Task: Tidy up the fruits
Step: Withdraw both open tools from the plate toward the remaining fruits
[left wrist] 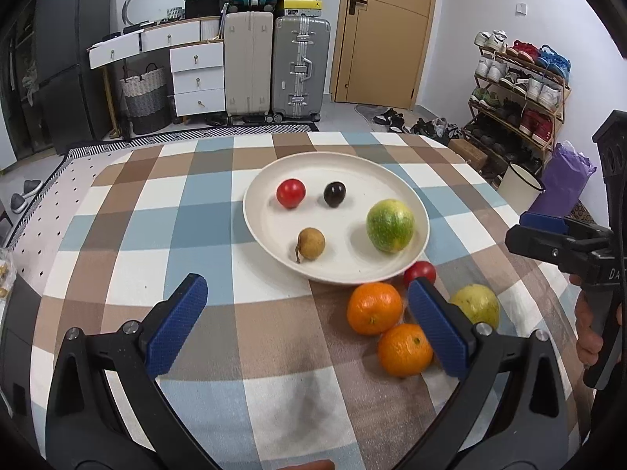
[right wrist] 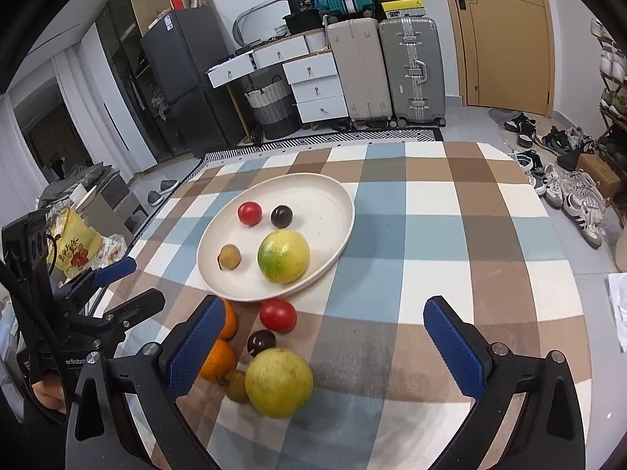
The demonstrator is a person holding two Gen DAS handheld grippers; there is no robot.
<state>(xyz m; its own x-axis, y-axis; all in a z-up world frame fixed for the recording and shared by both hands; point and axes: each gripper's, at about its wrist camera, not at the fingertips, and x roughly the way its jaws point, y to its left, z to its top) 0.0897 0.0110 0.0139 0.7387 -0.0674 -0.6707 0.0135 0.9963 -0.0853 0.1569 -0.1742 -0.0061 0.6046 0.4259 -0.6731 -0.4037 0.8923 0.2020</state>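
I had a checked cloth [left wrist: 196,203] spread over the table, and the cream plate [left wrist: 258,219] sat near its middle. On the plate lay 4 fruits: a green-yellow fruit [left wrist: 390,226] at the right side, a tomato [left wrist: 290,193] and a dark plum [left wrist: 334,194] toward the far side, and a small brown longan [left wrist: 311,243] at the near side.

Off the plate, just past its near rim, I counted 6 more fruits on the cloth. The biggest was a yellow-green fruit [right wrist: 279,382], nearest to me. 2 oranges [left wrist: 374,308] lay side by side, touching; a second tomato [right wrist: 278,315] sat right against the plate's rim; a second plum [right wrist: 261,342] and a second longan [right wrist: 236,384] lay between the tomato and the big yellow-green one.

My left gripper [left wrist: 305,321] hung above the cloth short of the plate, jaws spread wide, gripping nothing. My right gripper [right wrist: 317,340] hung beside it, jaws equally wide and empty, the loose pile showing under its left finger [right wrist: 196,348].
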